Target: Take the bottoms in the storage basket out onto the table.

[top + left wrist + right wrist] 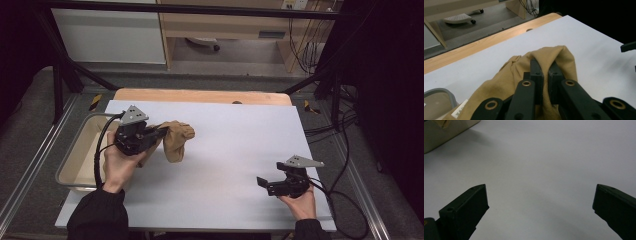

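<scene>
High view: my left gripper (159,131) is clamped on a tan cloth (177,140), which hangs from the jaws above the left part of the white table (235,145), just right of the grey bin (75,150) — its lower end seems to reach the surface. In the left gripper view I see the jaws pinching a raised fold of the cloth (549,65). My right gripper (265,184) sits near the table's front right corner — jaws spread wide, nothing between them, well apart from the cloth.
</scene>
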A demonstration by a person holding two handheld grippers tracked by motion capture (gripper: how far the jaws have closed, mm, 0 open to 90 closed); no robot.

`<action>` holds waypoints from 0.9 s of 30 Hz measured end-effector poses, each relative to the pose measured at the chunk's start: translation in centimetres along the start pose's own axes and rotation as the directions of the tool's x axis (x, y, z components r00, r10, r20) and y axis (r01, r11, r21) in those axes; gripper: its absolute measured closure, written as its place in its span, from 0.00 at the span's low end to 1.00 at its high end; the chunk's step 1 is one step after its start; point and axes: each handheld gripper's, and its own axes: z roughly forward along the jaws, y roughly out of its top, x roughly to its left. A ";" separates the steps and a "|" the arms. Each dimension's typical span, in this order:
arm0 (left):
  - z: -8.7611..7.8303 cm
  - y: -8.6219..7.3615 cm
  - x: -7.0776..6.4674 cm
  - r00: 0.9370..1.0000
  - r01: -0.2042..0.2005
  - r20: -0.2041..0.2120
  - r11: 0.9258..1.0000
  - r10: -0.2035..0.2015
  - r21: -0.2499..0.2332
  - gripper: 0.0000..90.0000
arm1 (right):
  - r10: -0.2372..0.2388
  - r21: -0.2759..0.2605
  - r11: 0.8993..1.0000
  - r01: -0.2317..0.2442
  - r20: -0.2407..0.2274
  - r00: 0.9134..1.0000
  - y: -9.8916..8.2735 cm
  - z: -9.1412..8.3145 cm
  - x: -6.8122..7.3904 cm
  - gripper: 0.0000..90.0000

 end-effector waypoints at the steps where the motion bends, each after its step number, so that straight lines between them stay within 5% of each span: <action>1: 0.1 0.0 0.0 1.000 -0.001 0.001 1.000 0.001 0.000 0.95 | 0.001 0.002 1.000 -0.001 0.000 1.000 0.0 0.0 0.0 0.01; 27: 2.4 1.1 -1.9 0.999 -0.017 0.035 1.000 0.017 0.010 0.95 | -0.005 0.002 1.000 0.005 0.000 1.000 0.0 0.0 0.0 0.01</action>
